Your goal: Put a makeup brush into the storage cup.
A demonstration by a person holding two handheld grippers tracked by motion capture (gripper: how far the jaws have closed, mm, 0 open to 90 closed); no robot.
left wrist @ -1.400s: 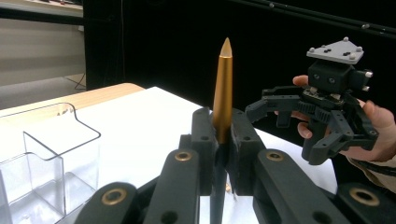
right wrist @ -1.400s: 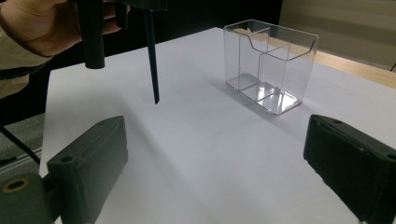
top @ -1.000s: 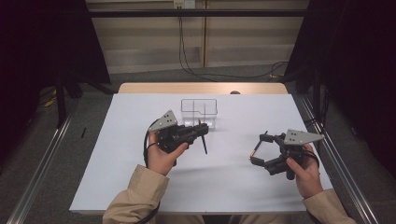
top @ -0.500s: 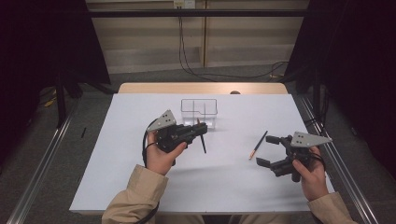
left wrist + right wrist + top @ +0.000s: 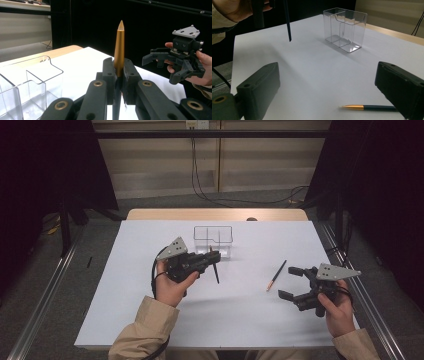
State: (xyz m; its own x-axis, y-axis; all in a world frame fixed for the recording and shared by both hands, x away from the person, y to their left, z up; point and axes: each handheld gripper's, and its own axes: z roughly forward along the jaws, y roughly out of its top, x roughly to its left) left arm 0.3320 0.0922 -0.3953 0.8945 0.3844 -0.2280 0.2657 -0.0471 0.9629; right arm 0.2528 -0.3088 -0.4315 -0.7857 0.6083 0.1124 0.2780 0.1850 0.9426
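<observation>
My left gripper is shut on a dark pen with a gold tip, just in front of a clear compartment box. In the left gripper view the pen stands up between the closed jaws of the left gripper, with the box to its left. A second pen lies loose on the white sheet. My right gripper stands open just right of it, with nothing between the jaws. The right gripper view shows this pen near the right jaw of the right gripper, and the box farther off.
A white sheet covers the table, with a wooden strip along its far edge. Metal rails run along both sides. Cables hang at the back wall. The right gripper shows farther off in the left gripper view.
The right gripper has drawn back to the right, away from the second pen, which now lies free on the sheet. The left gripper and its pen have kept still.
</observation>
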